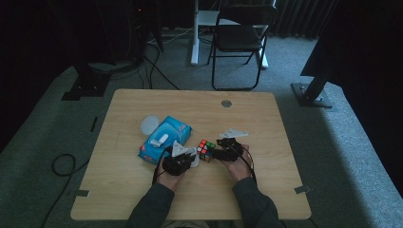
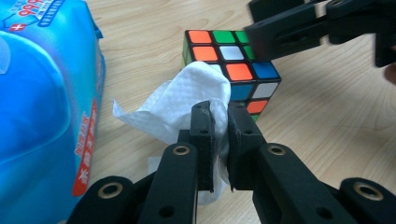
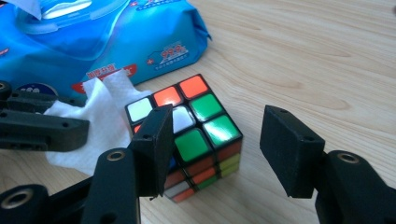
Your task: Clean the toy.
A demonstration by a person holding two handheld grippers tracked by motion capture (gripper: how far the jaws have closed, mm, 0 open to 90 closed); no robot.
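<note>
Cube (image 3: 187, 135) beside a white wipe (image 2: 187, 100) – left gripper (image 2: 220, 116) pinches the wipe, right gripper (image 3: 217, 144) stands apart around the cube.
Blue wipes pack (image 3: 116, 42) cut off – "99.9" readable, other print too small.

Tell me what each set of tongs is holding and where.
The left tongs pinch a white wipe at its bunched lower end. The right tongs hold nothing; their jaws stand open around the cube.
</note>
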